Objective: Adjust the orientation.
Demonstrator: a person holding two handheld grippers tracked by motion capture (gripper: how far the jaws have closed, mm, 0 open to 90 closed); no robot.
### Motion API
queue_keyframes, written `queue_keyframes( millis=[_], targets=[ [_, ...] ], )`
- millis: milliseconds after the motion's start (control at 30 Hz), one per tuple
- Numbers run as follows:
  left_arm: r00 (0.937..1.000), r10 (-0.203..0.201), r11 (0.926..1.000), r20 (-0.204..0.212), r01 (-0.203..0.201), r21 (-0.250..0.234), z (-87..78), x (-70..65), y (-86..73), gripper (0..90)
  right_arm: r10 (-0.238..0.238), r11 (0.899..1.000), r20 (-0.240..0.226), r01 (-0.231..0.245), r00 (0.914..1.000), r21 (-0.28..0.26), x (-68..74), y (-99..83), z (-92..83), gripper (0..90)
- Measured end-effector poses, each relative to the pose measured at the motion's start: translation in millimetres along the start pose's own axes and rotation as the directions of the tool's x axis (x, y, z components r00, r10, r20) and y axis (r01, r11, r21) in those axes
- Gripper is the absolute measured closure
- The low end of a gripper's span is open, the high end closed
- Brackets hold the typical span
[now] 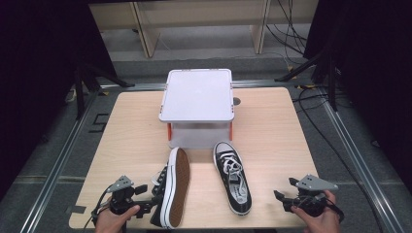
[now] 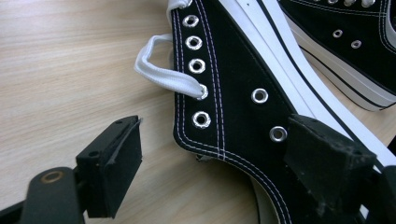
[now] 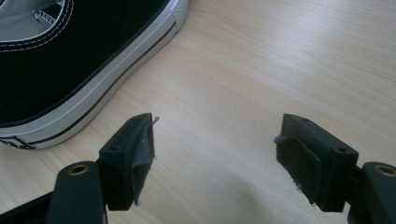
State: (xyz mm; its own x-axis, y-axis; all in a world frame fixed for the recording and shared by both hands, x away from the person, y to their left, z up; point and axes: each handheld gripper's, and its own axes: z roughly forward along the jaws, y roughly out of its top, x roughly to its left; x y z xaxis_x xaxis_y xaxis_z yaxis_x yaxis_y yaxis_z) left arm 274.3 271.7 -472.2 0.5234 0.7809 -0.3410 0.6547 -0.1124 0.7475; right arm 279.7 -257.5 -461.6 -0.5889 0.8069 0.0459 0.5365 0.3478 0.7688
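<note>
At the bench's (image 1: 272,126) near edge, my left claw (image 1: 145,190) gapes around the tipped sneaker's (image 1: 171,187) collar; my right claw (image 1: 281,198) stands released beside the upright sneaker (image 1: 233,177).

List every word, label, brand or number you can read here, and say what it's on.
None can be read.
Heel strip of the upright shoe: a dark mark at the picture's edge, too cropped to read.
Insole of the same shoe: no print can be made out.
Tipped shoe, white box: no lettering.
</note>
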Motion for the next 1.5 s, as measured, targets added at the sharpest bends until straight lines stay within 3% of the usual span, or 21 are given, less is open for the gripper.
queue_keyframes(
  millis=[100,133,233,367,467,567,633,800,833,900,1000,1067,1133,1167,1200,1233,1300,1367,1433,1467,1500],
  targets=[
    [0.9998,-0.004,1.0,0.022,0.004,-0.007,0.4,-1.3,0.8,20.0,-0.003,1.0,0.001,0.003,1.0,0.0,-0.1,-0.2,0.2,28.1],
    [0.9973,-0.043,0.999,0.059,0.044,-0.01,3.4,-4.6,1.4,19.8,-0.006,1.0,0.015,0.006,0.9999,0.0,-0.1,-0.2,-0.3,28.2],
    [0.9913,-0.066,0.9977,0.114,0.067,-0.011,8.2,-8.1,3.5,19.8,-0.014,1.0,0.023,0.014,0.9996,-0.002,-0.9,-0.4,0.6,28.1],
    [0.9862,-0.067,0.9976,0.151,0.069,-0.008,12.9,-16.2,6.6,23.0,-0.018,1.0,0.018,0.018,0.9997,-0.005,-0.9,-0.4,0.6,28.2],
    [0.9905,-0.031,0.9994,0.134,0.032,-0.008,12.2,-19.8,8.4,25.5,-0.025,1.0,0.018,0.025,0.9995,-0.007,-1.2,-0.4,0.9,28.2],
    [0.9941,-0.012,0.9996,0.108,0.014,-0.023,9.3,-24.5,9.6,33.2,-0.03,0.999,0.02,0.03,0.9994,-0.012,-1.2,-0.4,1.3,28.2],
    [0.9947,0.001,0.9992,0.103,0.003,-0.039,7.5,-27.0,10.4,40.2,0.003,1.0,0.0,-0.003,1.0,0.005,0.7,-0.5,1.8,28.2],
    [0.9937,-0.037,0.997,0.105,0.044,-0.063,6.6,-24.8,8.6,52.2,-0.005,1.0,0.009,0.005,0.9999,0.003,0.3,-0.5,3.5,28.3],
    [0.9914,-0.049,0.9957,0.122,0.058,-0.073,5.5,-21.9,8.6,63.7,0.0,1.0,0.012,0.0,0.9999,0.003,1.0,-0.4,2.7,28.2],
    [0.9876,-0.058,0.9934,0.146,0.072,-0.09,5.2,-19.9,8.5,72.3,0.024,1.0,-0.003,-0.024,0.9997,0.016,3.4,-0.6,1.5,28.2],
    [0.9832,-0.076,0.9844,0.166,0.1,-0.145,3.2,-21.7,9.2,86.5,-0.008,1.0,0.004,0.008,1.0,0.002,1.7,-0.6,3.0,28.3],
    [0.9827,-0.057,0.9785,0.176,0.09,-0.186,-2.1,-23.6,11.7,87.6,-0.001,1.0,0.008,0.001,1.0,0.004,2.4,-0.6,3.0,28.4],
    [0.9875,-0.056,0.9759,0.148,0.085,-0.201,-5.8,-25.0,12.3,87.8,0.018,1.0,0.004,-0.018,0.9998,0.014,3.3,-0.6,2.4,28.4],
    [0.9863,-0.065,0.9745,0.151,0.095,-0.203,-6.6,-24.5,11.9,87.9,0.017,1.0,0.006,-0.017,0.9998,0.012,3.0,-0.6,2.3,28.4],
    [0.9795,-0.081,0.9679,0.184,0.122,-0.22,-6.6,-23.0,11.1,87.9,0.017,1.0,0.006,-0.018,0.9998,0.012,2.9,-0.6,2.2,28.4],
    [0.9795,-0.081,0.9679,0.184,0.122,-0.22,-6.6,-23.0,11.1,88.0,0.003,1.0,0.009,-0.003,1.0,0.008,1.6,-0.4,1.9,28.4],
    [0.9801,-0.09,0.9653,0.177,0.13,-0.227,-11.6,-23.3,11.5,88.0,-0.008,1.0,0.009,0.008,0.9999,0.007,0.2,-0.1,1.6,28.4],
    [0.9869,-0.071,0.9545,0.145,0.109,-0.277,-22.6,-22.8,14.1,88.0,-0.016,1.0,-0.001,0.016,0.9999,0.002,-0.8,-0.1,2.9,28.4],
    [0.9899,-0.066,0.9526,0.126,0.1,-0.287,-27.4,-20.1,14.7,88.0,-0.016,1.0,0.001,0.016,0.9999,-0.004,-0.9,-0.4,3.5,28.4],
    [0.9909,-0.089,0.9441,0.1,0.116,-0.308,-35.7,-11.6,14.4,88.0,-0.015,1.0,0.0,0.015,0.9999,-0.005,-0.9,-0.4,3.5,28.4],
    [0.9908,-0.098,0.9412,0.093,0.123,-0.315,-40.0,-7.0,14.1,88.0,-0.017,1.0,0.0,0.017,0.9998,0.0,-1.0,-0.2,3.0,28.4]
  ],
)
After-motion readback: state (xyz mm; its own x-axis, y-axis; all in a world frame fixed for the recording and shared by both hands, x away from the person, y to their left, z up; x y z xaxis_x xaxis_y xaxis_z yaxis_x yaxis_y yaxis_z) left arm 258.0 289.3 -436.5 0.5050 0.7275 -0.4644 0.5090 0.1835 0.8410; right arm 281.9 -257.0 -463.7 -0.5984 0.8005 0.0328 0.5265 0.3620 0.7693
